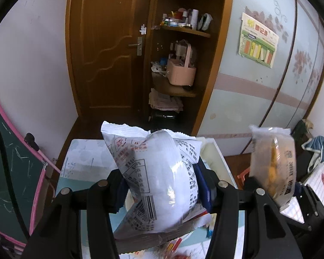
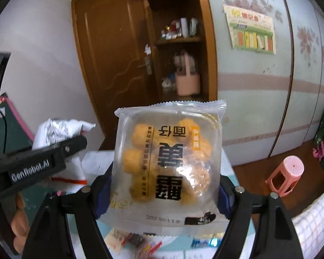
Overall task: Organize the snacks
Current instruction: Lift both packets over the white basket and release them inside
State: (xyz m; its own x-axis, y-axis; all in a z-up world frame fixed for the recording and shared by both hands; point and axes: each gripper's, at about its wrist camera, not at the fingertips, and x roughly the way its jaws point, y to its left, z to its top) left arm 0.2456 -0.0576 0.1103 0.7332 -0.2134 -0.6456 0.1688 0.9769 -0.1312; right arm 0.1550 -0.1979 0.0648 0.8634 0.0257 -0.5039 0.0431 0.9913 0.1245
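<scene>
Two snack packs held aloft over a cluttered table (image 1: 84, 157), each pinched in a hand-held gripper.

The left gripper (image 1: 159, 183) has its jaws clamped on the sides of a white printed snack bag (image 1: 162, 179), raised above the table; the right gripper (image 2: 164, 191) squeezes a clear pack of golden puffs (image 2: 168, 161), upside down, before the brown door (image 2: 110, 64); a pink stool (image 2: 287, 174) stands right.
</scene>
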